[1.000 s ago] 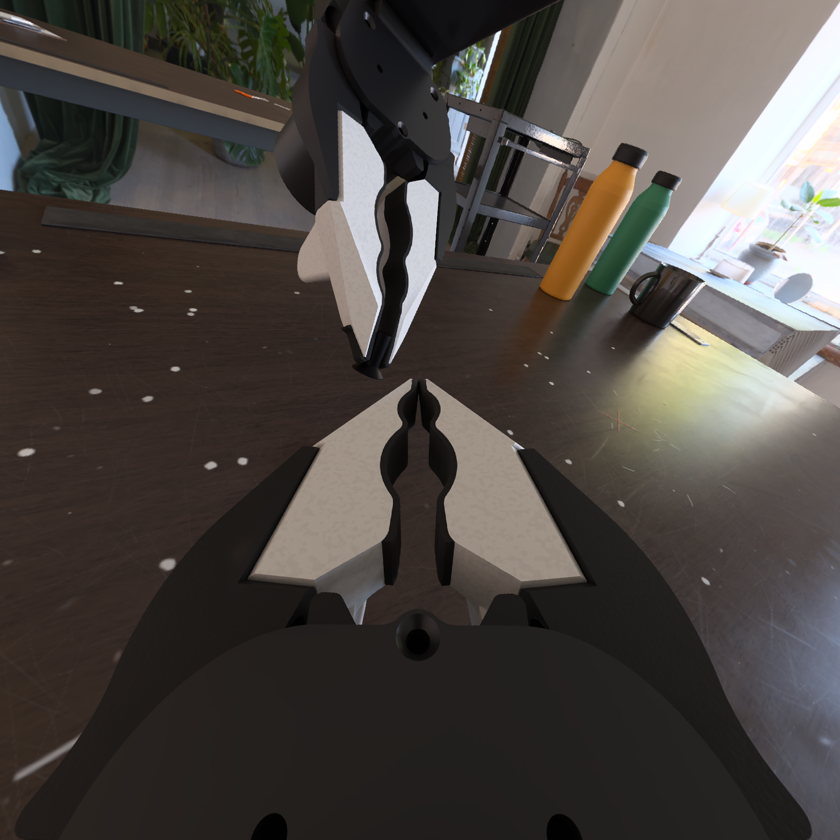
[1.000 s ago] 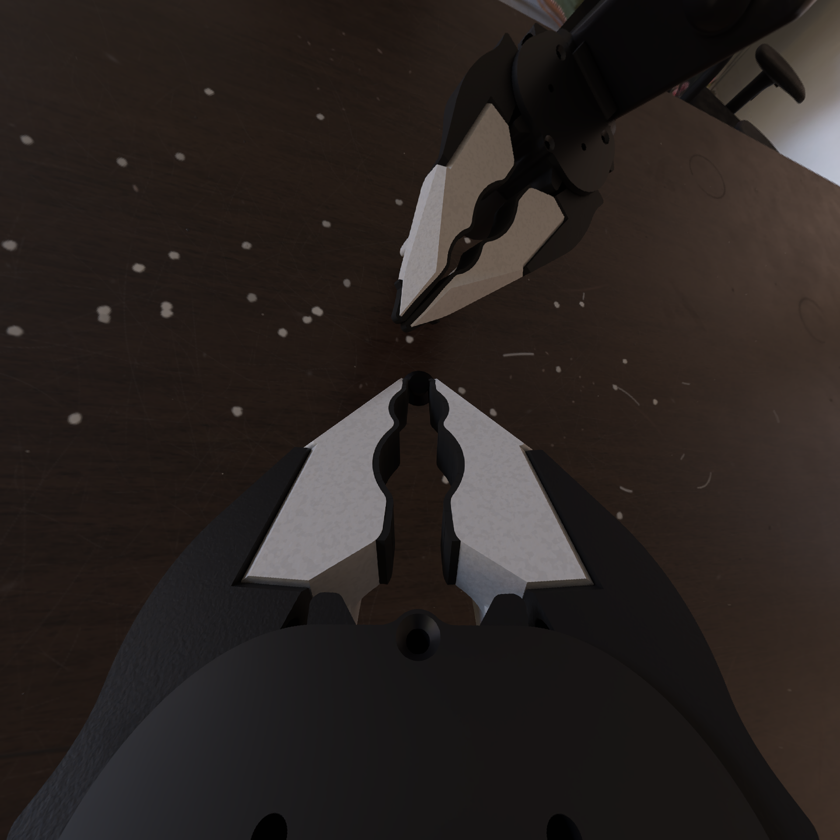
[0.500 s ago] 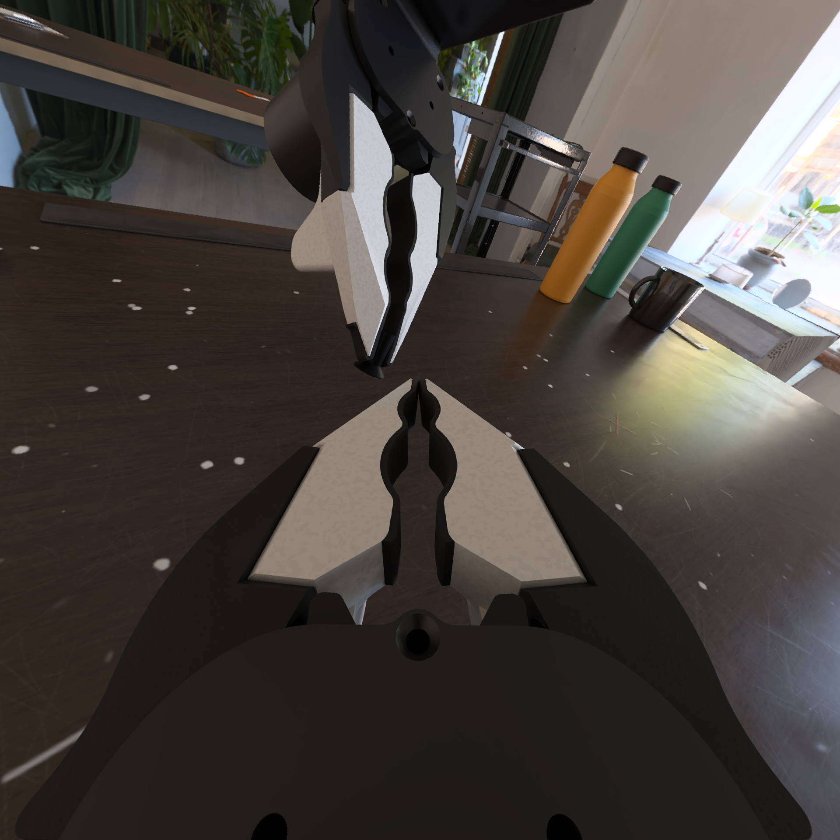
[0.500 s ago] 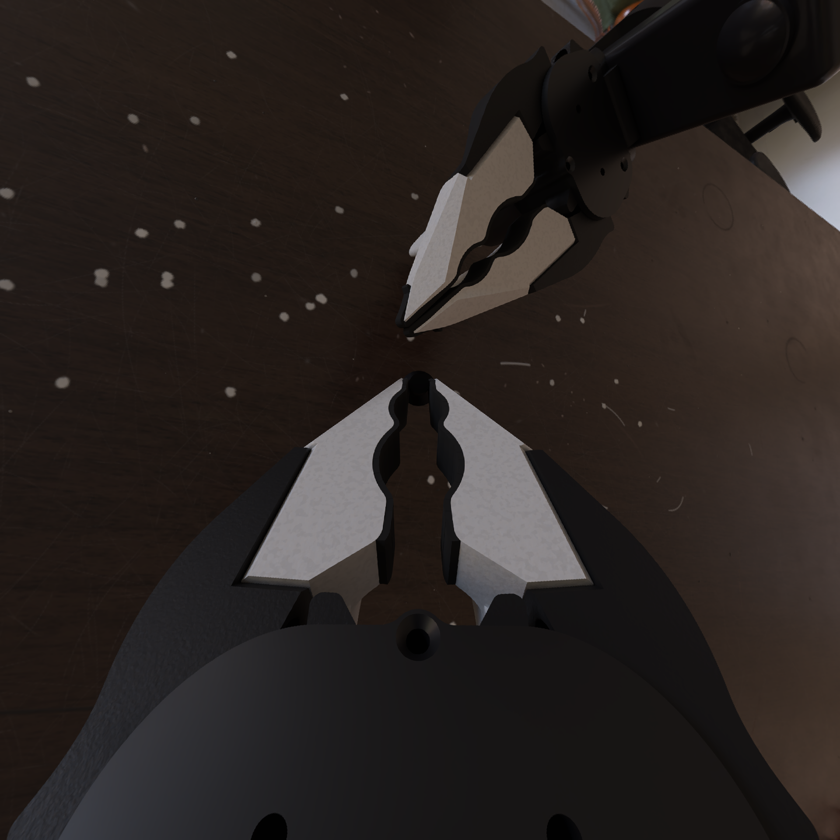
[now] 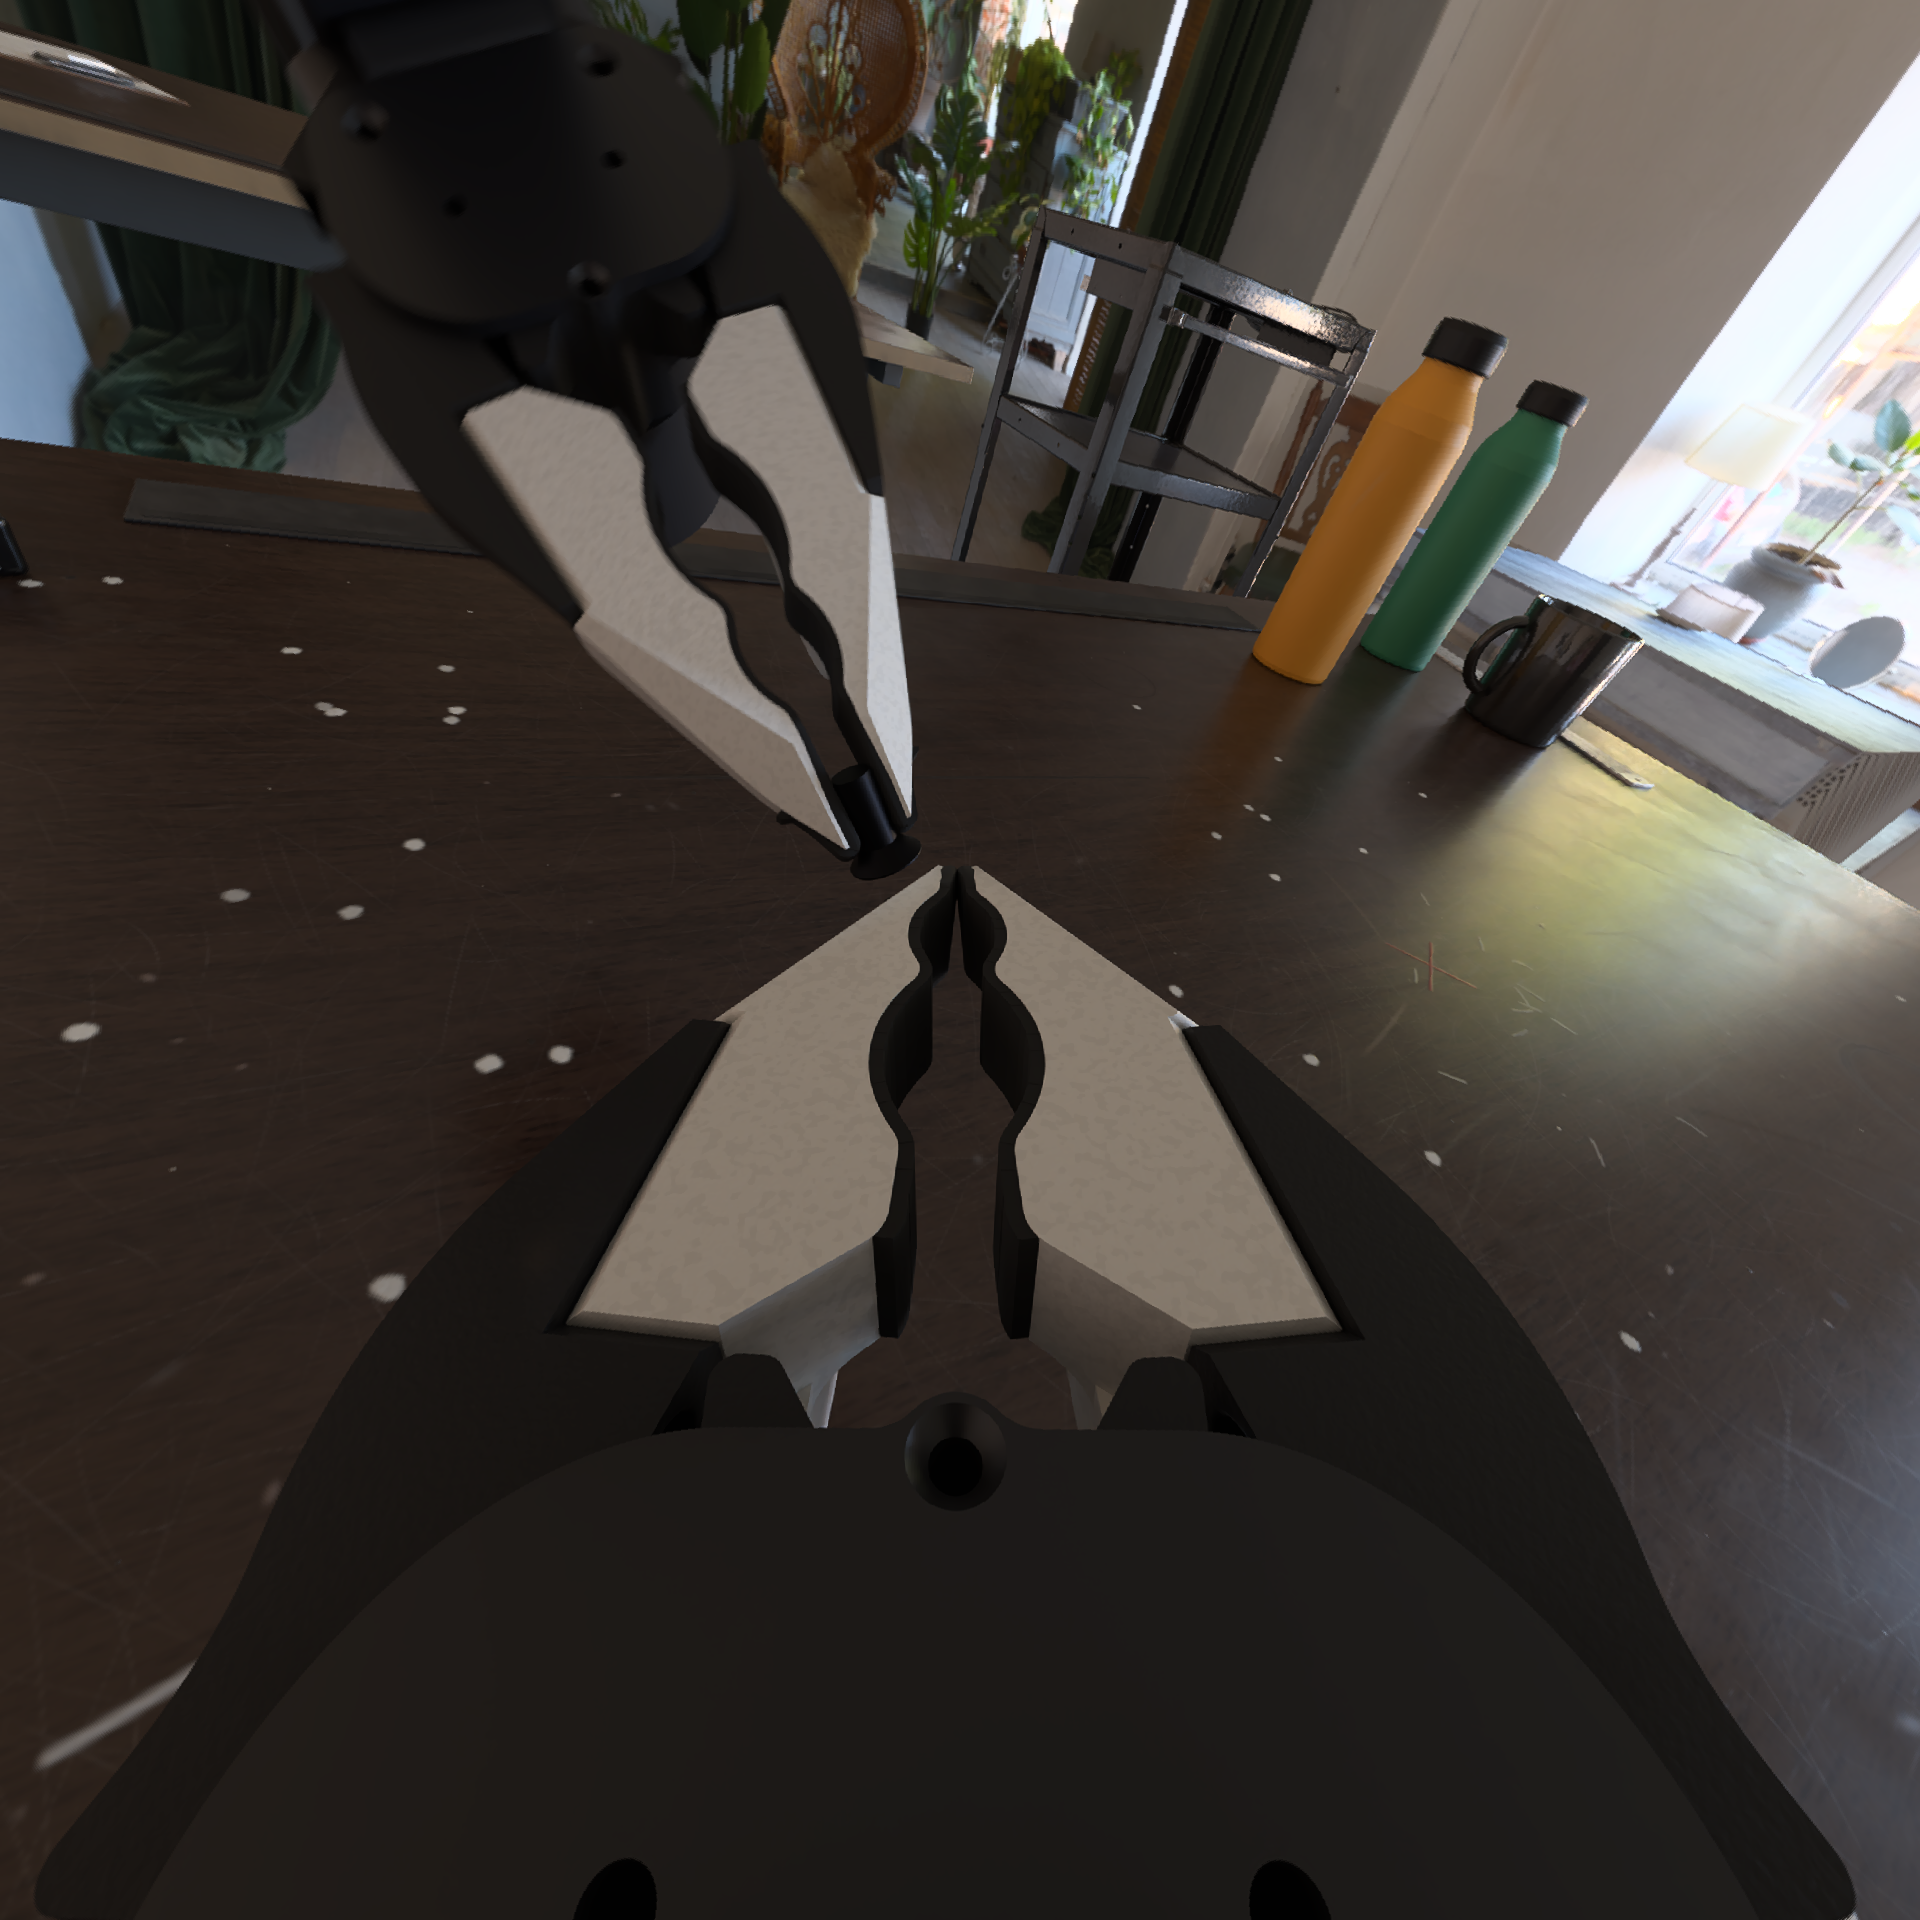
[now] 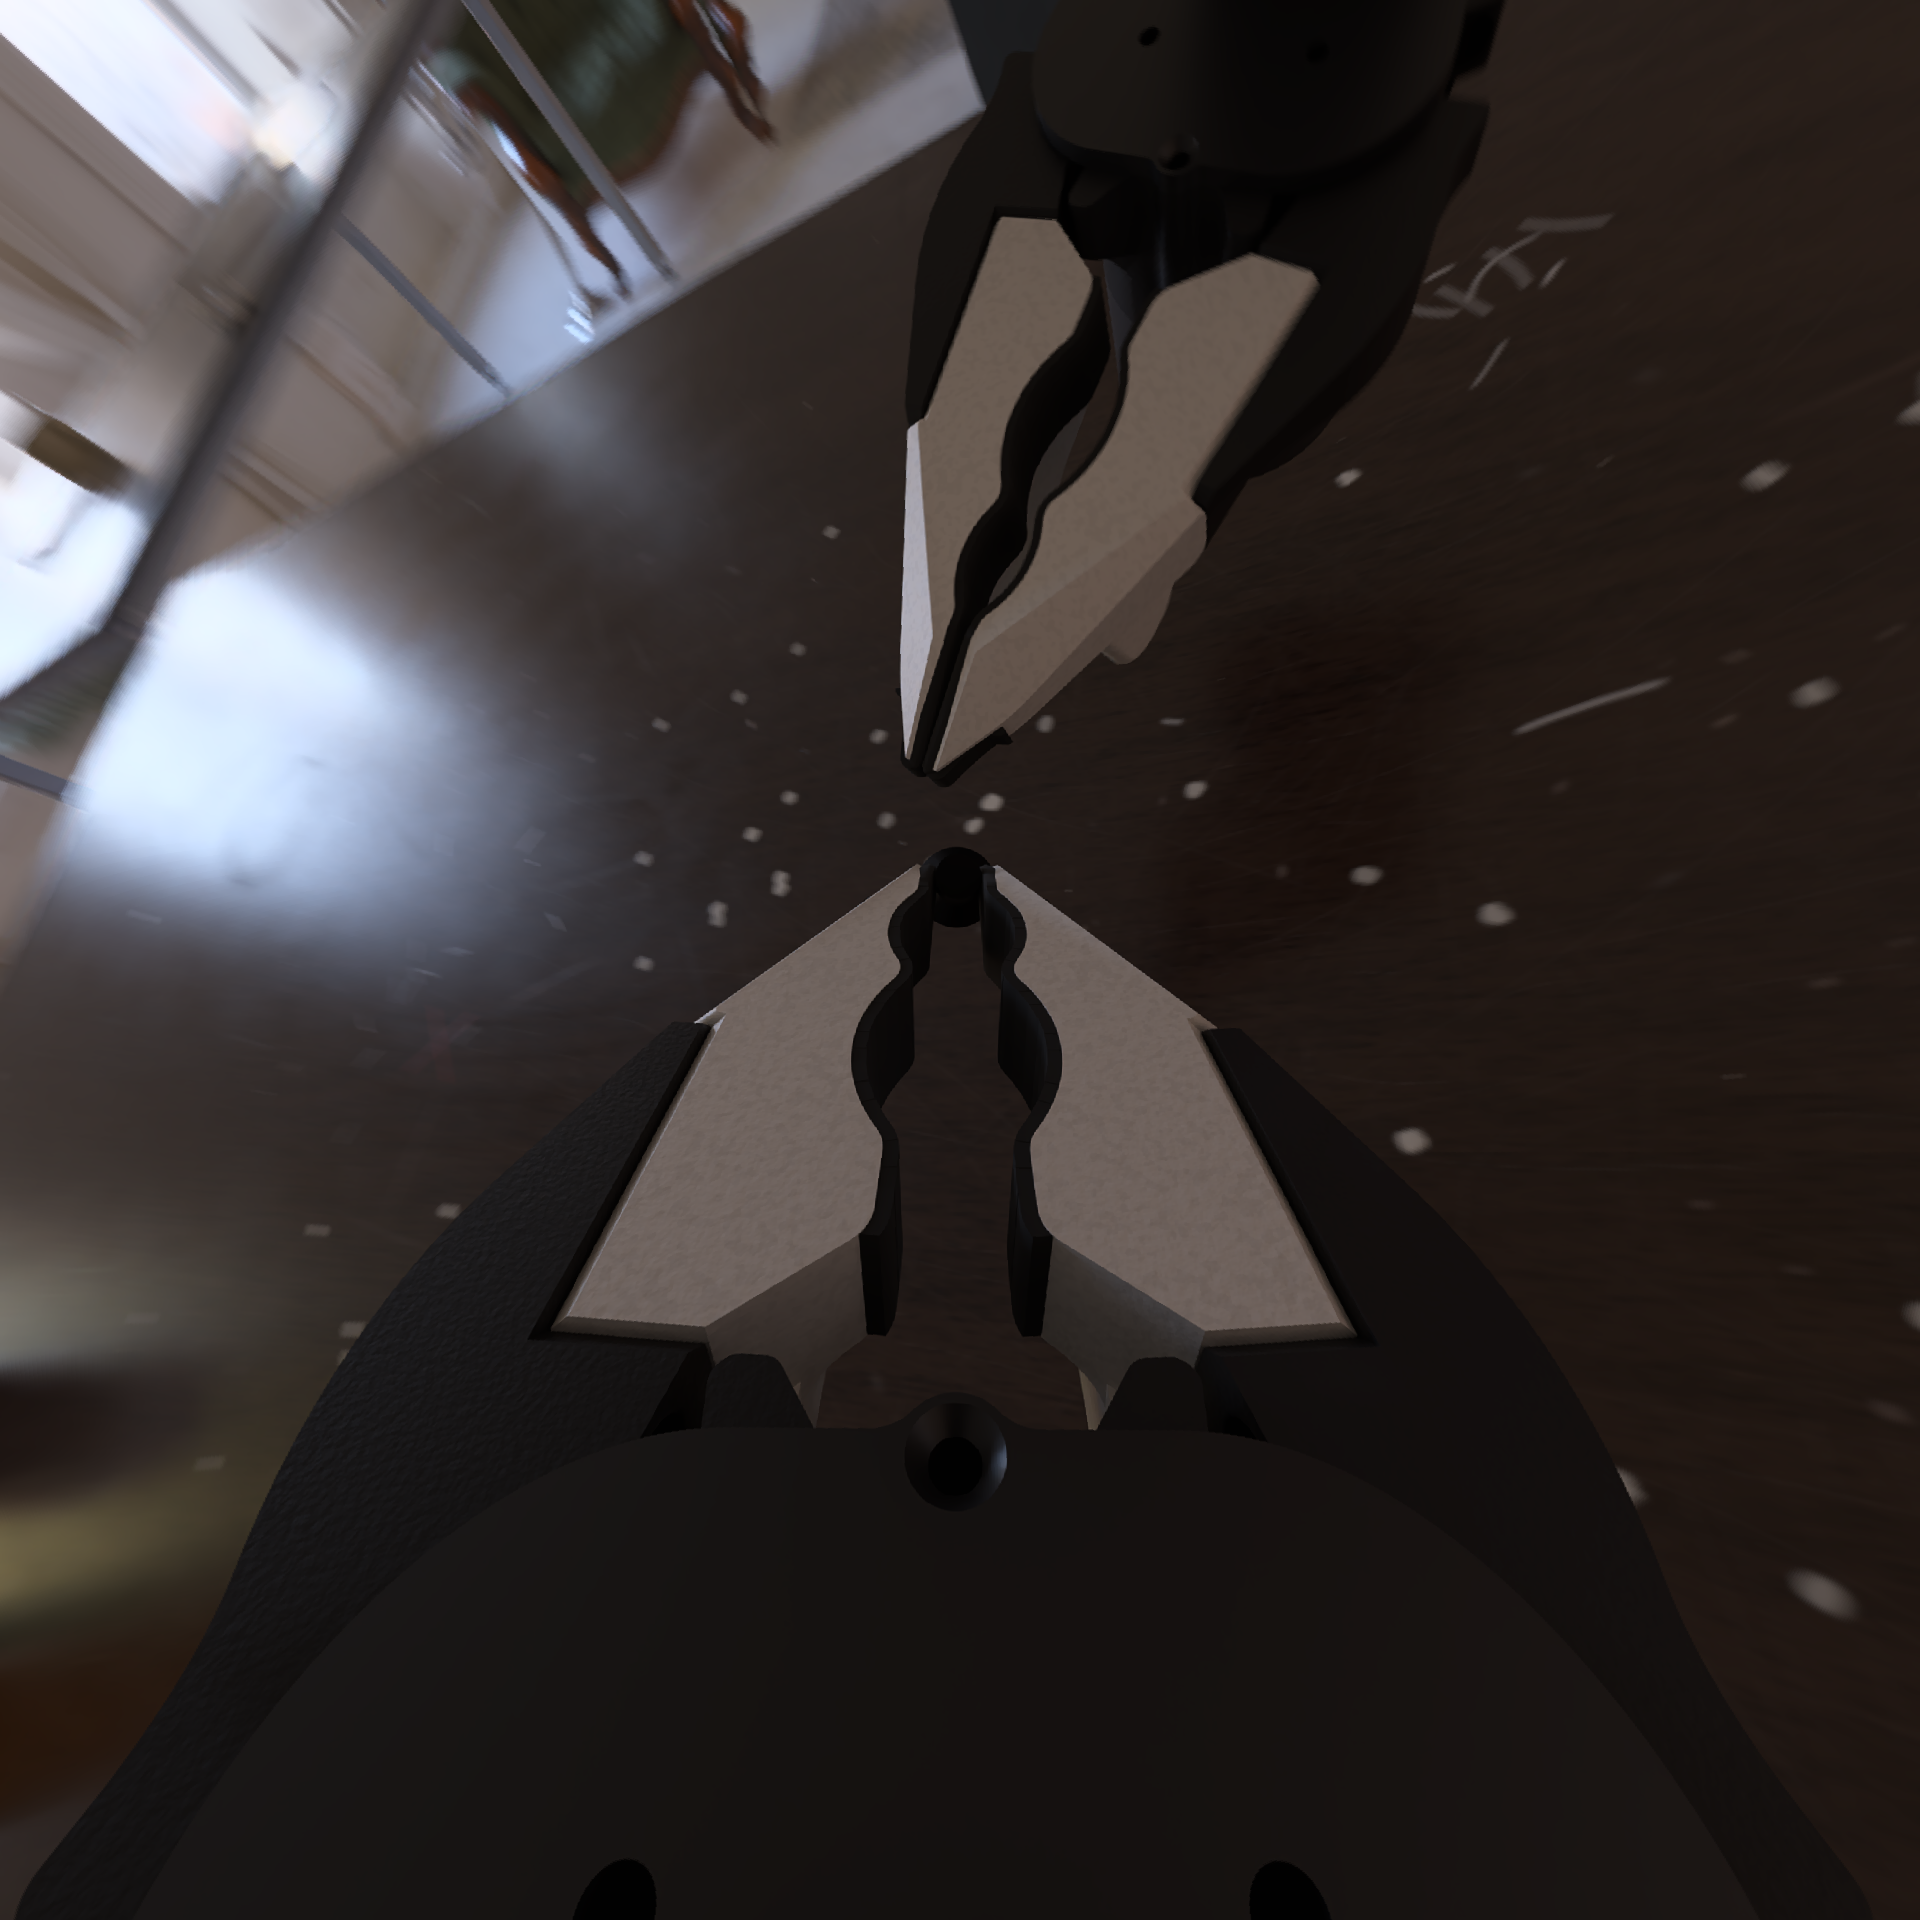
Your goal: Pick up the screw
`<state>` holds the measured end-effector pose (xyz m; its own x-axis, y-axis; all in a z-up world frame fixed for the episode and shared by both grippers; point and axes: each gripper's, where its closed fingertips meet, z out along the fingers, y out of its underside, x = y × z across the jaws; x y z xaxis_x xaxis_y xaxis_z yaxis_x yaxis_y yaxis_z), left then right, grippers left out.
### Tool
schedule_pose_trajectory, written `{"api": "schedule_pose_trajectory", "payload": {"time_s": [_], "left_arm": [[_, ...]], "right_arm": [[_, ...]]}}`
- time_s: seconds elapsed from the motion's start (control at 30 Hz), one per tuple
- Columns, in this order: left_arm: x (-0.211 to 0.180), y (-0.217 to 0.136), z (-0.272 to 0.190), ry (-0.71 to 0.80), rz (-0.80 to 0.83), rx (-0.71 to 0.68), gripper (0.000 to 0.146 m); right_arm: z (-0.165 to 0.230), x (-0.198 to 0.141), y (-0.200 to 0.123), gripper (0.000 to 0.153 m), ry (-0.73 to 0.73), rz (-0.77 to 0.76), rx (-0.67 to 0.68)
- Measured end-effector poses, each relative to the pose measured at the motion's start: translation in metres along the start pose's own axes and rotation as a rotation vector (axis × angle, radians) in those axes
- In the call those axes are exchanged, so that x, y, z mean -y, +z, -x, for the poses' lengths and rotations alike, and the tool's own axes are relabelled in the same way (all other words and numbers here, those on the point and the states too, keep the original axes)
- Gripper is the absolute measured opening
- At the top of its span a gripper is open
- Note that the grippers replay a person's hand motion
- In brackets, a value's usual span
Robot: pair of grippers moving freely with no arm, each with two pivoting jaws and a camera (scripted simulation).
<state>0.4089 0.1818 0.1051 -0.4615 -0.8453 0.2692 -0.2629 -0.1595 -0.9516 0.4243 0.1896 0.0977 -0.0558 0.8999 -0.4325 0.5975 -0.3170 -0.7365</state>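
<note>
The screw (image 5: 881, 852) is small and black. My right gripper (image 5: 871, 823) is shut on it at the fingertips and holds it above the dark table (image 5: 1455, 1195). In the left wrist view it leans in from the upper left. In the right wrist view the screw (image 6: 954, 896) sits between the right gripper's (image 6: 956, 881) tips. My left gripper (image 5: 957, 878) is shut and empty, its tips just short of the screw head. It also shows in the right wrist view (image 6: 928, 767), pointing at the screw from above.
An orange bottle (image 5: 1361, 520), a green bottle (image 5: 1475, 530) and a dark mug (image 5: 1548, 670) stand at the table's far right. A metal shelf rack (image 5: 1153, 395) stands behind the table. The table's edge (image 6: 436, 436) runs across the upper left of the right wrist view.
My right gripper has swung and tilted with the screw, from nearly upright to leaning in from the left. Its view now takes in the table edge and the room. My left gripper stays shut.
</note>
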Motion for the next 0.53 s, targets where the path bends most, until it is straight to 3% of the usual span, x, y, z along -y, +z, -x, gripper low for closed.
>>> {"api": "schedule_pose_trajectory", "payload": {"time_s": [0.17,0.53], "left_arm": [[0.0002,-0.0003,0.0005,0.009,0.003,0.002,0.000],[0.0008,-0.0002,0.0018,0.012,0.002,0.004,0.000]], "right_arm": [[0.0013,-0.0009,0.0012,0.008,0.289,-0.054,0.220],[-0.0024,0.0024,-0.0018,0.008,0.789,-0.249,0.421]]}}
